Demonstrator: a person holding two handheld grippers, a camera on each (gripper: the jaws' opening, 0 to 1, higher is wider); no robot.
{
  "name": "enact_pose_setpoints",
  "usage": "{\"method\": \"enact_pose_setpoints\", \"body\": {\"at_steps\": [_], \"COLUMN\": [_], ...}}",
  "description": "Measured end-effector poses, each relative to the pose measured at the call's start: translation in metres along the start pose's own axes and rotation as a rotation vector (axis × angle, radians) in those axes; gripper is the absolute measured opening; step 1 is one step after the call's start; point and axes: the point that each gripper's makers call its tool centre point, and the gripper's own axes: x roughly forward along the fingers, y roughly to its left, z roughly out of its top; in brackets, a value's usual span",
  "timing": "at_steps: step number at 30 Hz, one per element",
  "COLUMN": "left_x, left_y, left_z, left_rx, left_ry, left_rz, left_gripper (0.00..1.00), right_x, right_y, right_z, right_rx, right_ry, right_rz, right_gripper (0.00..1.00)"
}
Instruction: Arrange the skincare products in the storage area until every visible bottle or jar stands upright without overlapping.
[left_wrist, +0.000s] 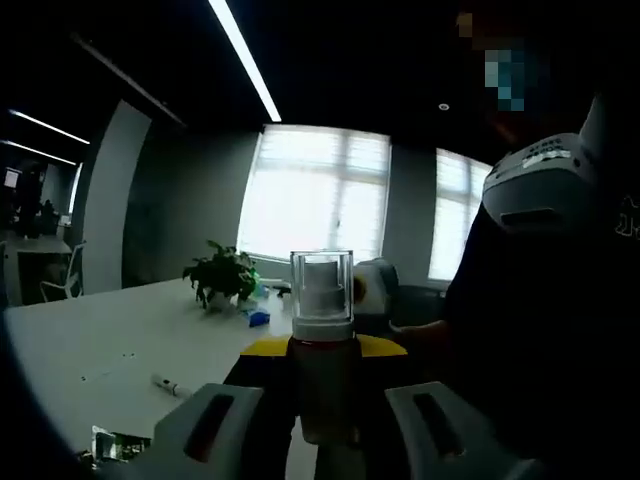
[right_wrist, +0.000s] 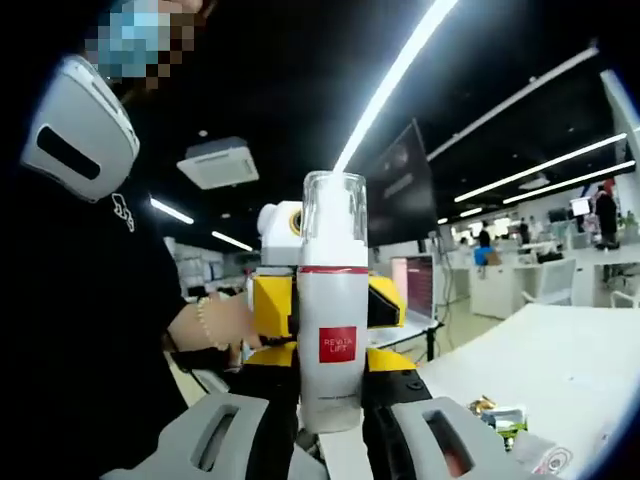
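Observation:
A white pump bottle (right_wrist: 331, 345) with a clear cap and a red "REVITA LIFT" label stands upright and is held up in the air. In the right gripper view it sits between the dark pads of my right gripper (right_wrist: 331, 425), which is shut on its lower part. Behind it the yellow left gripper (right_wrist: 270, 305) flanks the bottle at mid-height, held by a person's hand (right_wrist: 215, 325). In the left gripper view the same bottle (left_wrist: 322, 345) looks dark against the window light, with my left gripper (left_wrist: 325, 430) shut on it. The yellow right gripper (left_wrist: 385, 346) shows just behind.
A long white table (left_wrist: 120, 340) carries a potted plant (left_wrist: 222, 275), a blue item (left_wrist: 259, 318), a marker (left_wrist: 170, 385) and crumpled packets (left_wrist: 115, 445). The same packets (right_wrist: 500, 415) lie on the table (right_wrist: 560, 360). A person in dark clothes (left_wrist: 540, 330) stands close.

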Motion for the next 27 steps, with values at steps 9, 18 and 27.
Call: {"method": "enact_pose_setpoints", "body": {"at_steps": [9, 18, 27], "left_x": [0.003, -0.002, -0.007], "left_y": [0.037, 0.08, 0.086], "left_z": [0.002, -0.004, -0.007], "left_rx": [0.037, -0.071, -0.086], "left_ry": [-0.027, -0.135, -0.163], "left_rz": [0.239, 0.592, 0.752], "left_gripper": [0.21, 0.16, 0.16], "right_x": [-0.009, -0.021, -0.02], "right_y": [-0.044, -0.097, -0.102], "right_z": [0.004, -0.01, -0.016], "right_rx": [-0.085, -0.249, -0.383], "right_ry": [0.011, 0.179, 0.221], "right_rz": [-0.29, -0.677, -0.761], "right_gripper": [0.15, 0.15, 0.15]}}
